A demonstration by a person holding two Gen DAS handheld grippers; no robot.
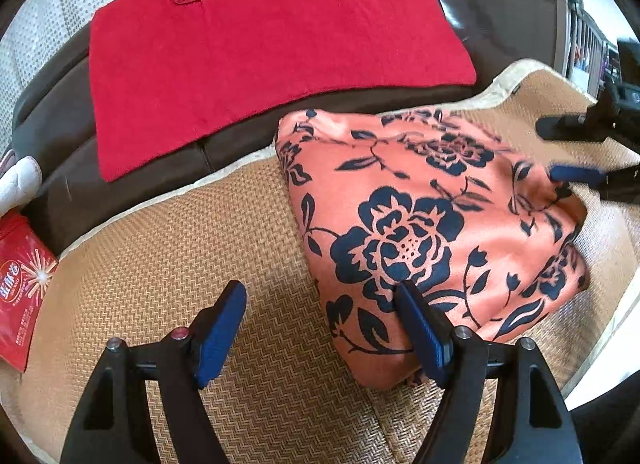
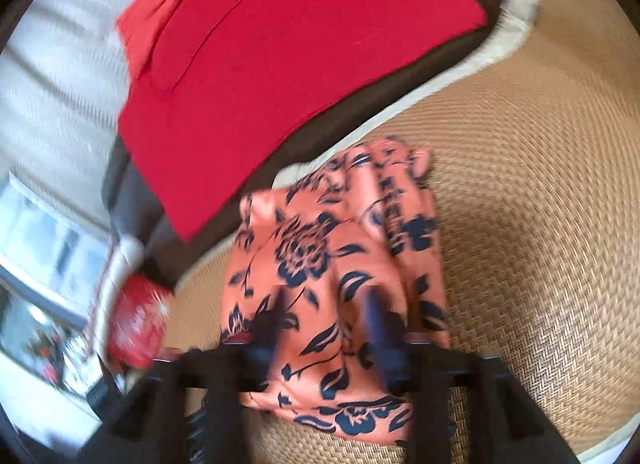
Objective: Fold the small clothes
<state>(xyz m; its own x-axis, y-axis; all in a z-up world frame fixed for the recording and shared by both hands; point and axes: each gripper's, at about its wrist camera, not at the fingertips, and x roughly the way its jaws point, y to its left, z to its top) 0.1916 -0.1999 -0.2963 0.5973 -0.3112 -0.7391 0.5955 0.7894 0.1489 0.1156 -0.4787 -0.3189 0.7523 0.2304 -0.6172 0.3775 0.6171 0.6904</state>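
Note:
An orange garment with a dark blue flower print [image 1: 420,232] lies folded on a woven straw mat [image 1: 180,244]; it also shows in the right wrist view [image 2: 320,264], blurred. My left gripper [image 1: 320,304] is open just above the mat, its right finger [image 1: 420,328] resting at the garment's near edge and its left finger over bare mat. My right gripper [image 2: 328,320] is open over the garment's near part, and it shows at the garment's far right corner in the left wrist view [image 1: 568,152].
A folded red garment [image 1: 260,56] lies on the dark brown sofa [image 1: 140,176] behind the mat. A red packet [image 1: 20,292] sits at the mat's left edge. A white dotted cushion [image 1: 48,24] is at the back left.

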